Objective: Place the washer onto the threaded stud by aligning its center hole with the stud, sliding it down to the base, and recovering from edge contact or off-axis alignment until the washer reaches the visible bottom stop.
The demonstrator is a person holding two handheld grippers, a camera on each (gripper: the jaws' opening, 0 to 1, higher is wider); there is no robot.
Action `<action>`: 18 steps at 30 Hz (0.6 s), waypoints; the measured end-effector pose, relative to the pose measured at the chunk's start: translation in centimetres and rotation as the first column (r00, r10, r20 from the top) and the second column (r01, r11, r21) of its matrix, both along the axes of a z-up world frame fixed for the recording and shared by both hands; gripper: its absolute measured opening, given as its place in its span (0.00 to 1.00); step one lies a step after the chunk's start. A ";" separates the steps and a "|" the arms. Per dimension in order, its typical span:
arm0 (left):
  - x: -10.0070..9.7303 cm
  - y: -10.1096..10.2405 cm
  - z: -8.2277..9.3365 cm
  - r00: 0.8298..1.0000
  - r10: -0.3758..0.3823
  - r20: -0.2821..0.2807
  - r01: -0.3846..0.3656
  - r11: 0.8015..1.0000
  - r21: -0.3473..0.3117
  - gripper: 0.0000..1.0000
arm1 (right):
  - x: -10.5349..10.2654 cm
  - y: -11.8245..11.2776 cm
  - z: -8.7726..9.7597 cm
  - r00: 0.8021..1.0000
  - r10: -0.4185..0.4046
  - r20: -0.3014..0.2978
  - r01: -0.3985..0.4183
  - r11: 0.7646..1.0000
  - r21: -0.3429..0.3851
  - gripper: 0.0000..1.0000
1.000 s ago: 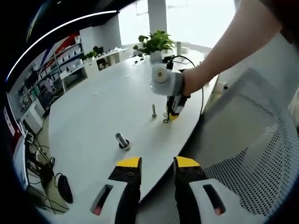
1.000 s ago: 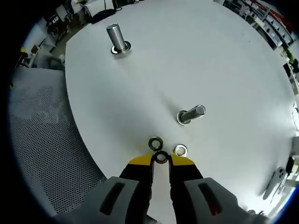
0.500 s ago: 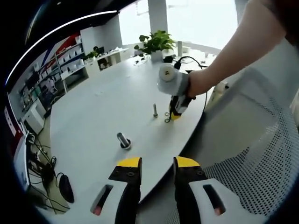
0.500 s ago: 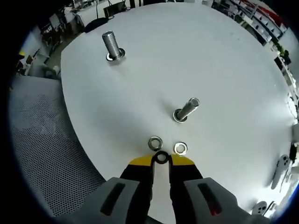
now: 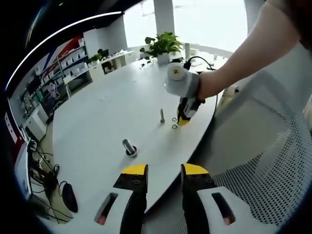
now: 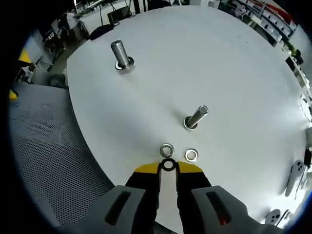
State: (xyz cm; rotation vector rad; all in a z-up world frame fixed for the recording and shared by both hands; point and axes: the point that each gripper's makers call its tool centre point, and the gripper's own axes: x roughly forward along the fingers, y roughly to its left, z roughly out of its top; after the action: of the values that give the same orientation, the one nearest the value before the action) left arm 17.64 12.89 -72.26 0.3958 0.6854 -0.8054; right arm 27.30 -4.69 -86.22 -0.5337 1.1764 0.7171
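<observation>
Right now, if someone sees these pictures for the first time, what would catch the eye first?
Probably the right gripper, its yellow-tipped jaws pinching a dark washer low in the right gripper view. Just beyond it two silver washers lie on the white table, near a standing bolt. A bigger bolt stands further off near the table's edge.

I see strong daylight blowing out the windows (image 5: pixel 204 19) behind the plant (image 5: pixel 162 44), soft shadows on the bright white table (image 6: pixel 234 63), and fisheye bending toward both views' edges.
</observation>
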 end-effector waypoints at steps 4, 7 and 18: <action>0.2 0.1 0.2 1.000 0.015 0.000 -0.015 1.000 -0.016 0.25 | 1.2 -0.1 0.8 1.000 0.001 0.029 -0.001 1.000 0.001 0.14; 0.2 0.1 0.3 1.000 0.014 0.003 -0.014 1.000 -0.018 0.25 | 1.9 0.1 1.8 0.998 -0.006 0.057 0.005 1.000 0.017 0.14; 0.3 0.0 0.6 1.000 0.015 0.013 -0.014 0.999 -0.035 0.25 | 3.8 0.1 4.0 0.984 0.048 0.174 -0.048 0.999 -0.003 0.14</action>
State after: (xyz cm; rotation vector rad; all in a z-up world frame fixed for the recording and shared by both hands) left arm 17.96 12.91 -71.67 0.3641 0.6601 -0.7991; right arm 31.14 -4.64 -82.19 -0.6127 1.0030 0.6978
